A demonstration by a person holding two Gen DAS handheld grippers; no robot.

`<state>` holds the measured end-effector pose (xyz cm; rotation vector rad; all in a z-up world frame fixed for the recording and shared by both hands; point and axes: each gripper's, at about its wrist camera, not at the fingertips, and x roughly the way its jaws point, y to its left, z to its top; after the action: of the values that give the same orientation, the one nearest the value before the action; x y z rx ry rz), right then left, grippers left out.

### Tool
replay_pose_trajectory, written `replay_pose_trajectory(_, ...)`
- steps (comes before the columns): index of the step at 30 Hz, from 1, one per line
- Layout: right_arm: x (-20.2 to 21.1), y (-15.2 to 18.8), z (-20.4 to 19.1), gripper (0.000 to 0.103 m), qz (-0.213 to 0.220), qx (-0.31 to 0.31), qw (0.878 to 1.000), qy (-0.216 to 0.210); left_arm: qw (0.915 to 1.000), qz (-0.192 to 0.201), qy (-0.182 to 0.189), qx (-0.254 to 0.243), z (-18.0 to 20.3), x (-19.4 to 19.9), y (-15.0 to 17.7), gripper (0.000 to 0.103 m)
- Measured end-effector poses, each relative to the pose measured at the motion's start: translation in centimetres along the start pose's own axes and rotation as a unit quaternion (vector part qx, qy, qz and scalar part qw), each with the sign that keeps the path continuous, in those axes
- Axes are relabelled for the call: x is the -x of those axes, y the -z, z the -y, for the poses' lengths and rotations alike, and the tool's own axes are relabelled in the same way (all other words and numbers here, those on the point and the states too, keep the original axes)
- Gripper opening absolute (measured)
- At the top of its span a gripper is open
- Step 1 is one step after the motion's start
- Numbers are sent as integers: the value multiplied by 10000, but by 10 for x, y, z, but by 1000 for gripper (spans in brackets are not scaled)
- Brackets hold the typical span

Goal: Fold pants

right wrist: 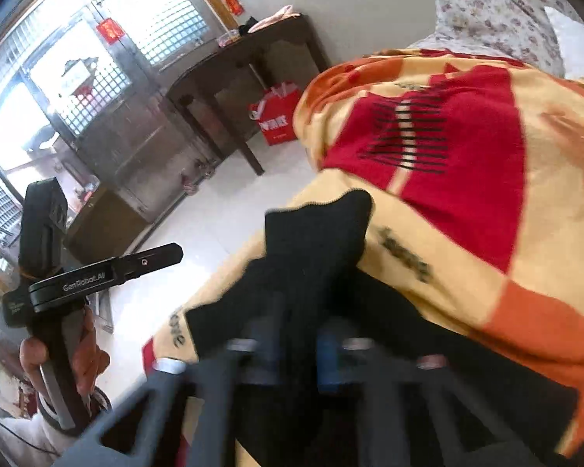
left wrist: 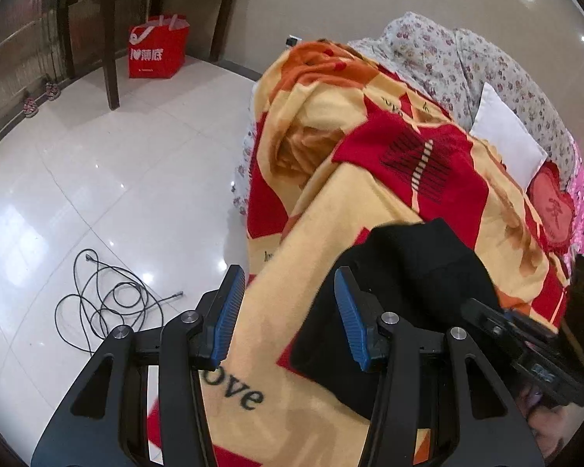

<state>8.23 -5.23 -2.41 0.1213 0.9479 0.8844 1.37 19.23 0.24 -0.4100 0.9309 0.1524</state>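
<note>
We see the black pants (left wrist: 416, 280) bunched on the yellow, red and orange blanket (left wrist: 370, 194), in the lower right of the left wrist view and the lower middle of the right wrist view. The left gripper (left wrist: 288, 311) is spread wide, its blue pads (left wrist: 229, 311) holding nothing, above the blanket's edge just left of the pants. The right gripper (right wrist: 292, 354) is blurred; its fingers look drawn close together around a fold of the pants, though we cannot tell for sure. At upper left of the left wrist view, a red bag (left wrist: 157, 48) stands beside a dark table (left wrist: 111, 50), and a black cable (left wrist: 109, 303) lies coiled on the white floor at lower left.
</note>
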Motion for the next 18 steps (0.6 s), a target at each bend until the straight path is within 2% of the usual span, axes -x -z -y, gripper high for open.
replay_pose_trajectory(3, 1, 14, -48, 6, -87, 891, 9959, -110, 9997, 244, -50, 72, -11, 18, -6, 47)
replay_pose_trajectory(4, -4, 26, -65, 6, -259, 1211, 9923, -57, 9992, 358, -123, 89, -15, 24, -8, 47)
replay_pose_trajectory(6, -17, 42, -76, 6, -588, 1414, 9882, -36, 9984, 490, -250, 111, -17, 30, -11, 49)
replay_pose_trajectory(8, -38, 61, -78, 8, -972, 1521, 9836, 38, 9986, 496, -161, 110, -14, 29, -12, 50)
replay_pose_trajectory(9, -42, 66, -78, 9, -967, 1544, 9832, 81, 9988, 458, -116, 93, -11, 28, -12, 50)
replay_pose_trajectory(10, -36, 67, -78, 11, -807, 1519, 9851, 31, 9991, 415, -63, 53, -6, 26, -10, 50)
replay_pose_trajectory(12, -20, 64, -73, 17, -925, 1285, 9871, -230, 9993, 366, -20, -79, 3, 23, -7, 50)
replay_pose_trajectory(14, 12, 61, -61, 24, -646, 989, 9923, -374, 9991, 320, -7, -269, 15, 21, -1, 50)
replay_pose_trajectory(16, 54, 59, -34, 26, -137, 546, 9984, 78, 9986, 311, 20, -422, 24, 20, 5, 50)
replay_pose_trajectory(18, 82, 59, -5, 27, 190, 97, 9982, 554, 9982, 288, 70, -518, 31, 19, 10, 50)
